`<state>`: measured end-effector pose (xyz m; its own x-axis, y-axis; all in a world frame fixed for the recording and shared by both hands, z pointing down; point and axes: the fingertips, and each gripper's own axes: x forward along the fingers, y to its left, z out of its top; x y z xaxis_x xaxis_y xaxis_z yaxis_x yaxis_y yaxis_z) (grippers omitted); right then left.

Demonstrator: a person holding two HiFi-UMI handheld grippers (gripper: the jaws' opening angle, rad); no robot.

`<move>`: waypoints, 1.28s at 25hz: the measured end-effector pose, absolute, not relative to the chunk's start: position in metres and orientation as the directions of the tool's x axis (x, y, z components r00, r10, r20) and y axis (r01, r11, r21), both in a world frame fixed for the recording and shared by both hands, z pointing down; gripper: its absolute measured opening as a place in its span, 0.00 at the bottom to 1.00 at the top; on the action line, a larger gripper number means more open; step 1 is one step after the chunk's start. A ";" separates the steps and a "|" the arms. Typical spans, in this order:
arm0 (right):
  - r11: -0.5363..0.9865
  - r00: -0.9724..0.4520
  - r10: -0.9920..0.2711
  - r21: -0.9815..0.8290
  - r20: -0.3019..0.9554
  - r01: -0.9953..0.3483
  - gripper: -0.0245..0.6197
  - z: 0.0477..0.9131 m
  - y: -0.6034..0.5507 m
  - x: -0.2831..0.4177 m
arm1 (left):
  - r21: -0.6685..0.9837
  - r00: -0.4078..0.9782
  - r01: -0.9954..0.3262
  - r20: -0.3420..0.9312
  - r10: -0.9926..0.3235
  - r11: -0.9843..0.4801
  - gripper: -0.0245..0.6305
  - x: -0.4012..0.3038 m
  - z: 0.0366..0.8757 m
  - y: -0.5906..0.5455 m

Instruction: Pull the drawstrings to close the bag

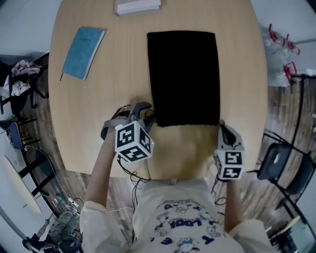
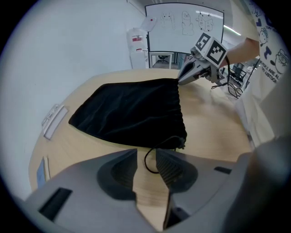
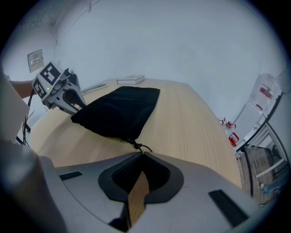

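Observation:
A black drawstring bag (image 1: 183, 76) lies flat on the round wooden table (image 1: 108, 99), its gathered mouth toward me. My left gripper (image 1: 147, 112) is at the mouth's left corner. In the left gripper view its jaws (image 2: 146, 154) stand apart, and a loop of black drawstring (image 2: 148, 163) lies loose between them, with no pad pressing on it. My right gripper (image 1: 222, 126) is at the mouth's right corner. In the right gripper view its tips (image 3: 142, 155) meet on the knotted right drawstring (image 3: 137, 146), which runs from the bag (image 3: 120, 109) into them.
A blue notebook (image 1: 83, 52) lies at the table's far left and a white stack (image 1: 138, 6) at the far edge. A black chair (image 1: 284, 165) stands to the right of the table. The table's near edge (image 1: 163, 174) is just behind both grippers.

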<state>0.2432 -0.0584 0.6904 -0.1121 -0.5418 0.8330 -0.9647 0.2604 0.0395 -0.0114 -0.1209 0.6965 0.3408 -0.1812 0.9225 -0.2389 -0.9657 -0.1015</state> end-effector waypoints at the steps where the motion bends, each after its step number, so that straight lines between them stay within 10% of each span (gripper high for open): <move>1: 0.259 -0.111 -0.541 0.039 0.834 -0.965 0.06 0.691 -0.059 0.243 | -0.089 0.339 -0.228 0.926 -0.165 -0.970 0.23 -0.012 0.698 -0.120; 13: 0.244 -0.102 -0.527 0.035 0.843 -0.969 0.06 0.693 -0.060 0.244 | 0.027 0.351 -0.189 0.936 -0.042 -0.982 0.08 -0.007 0.702 -0.108; 32: 0.130 0.058 -0.653 0.187 0.755 -0.974 0.05 0.625 -0.085 0.251 | -0.098 0.228 -0.770 0.881 -0.414 -0.631 0.04 -0.048 0.651 -0.129</move>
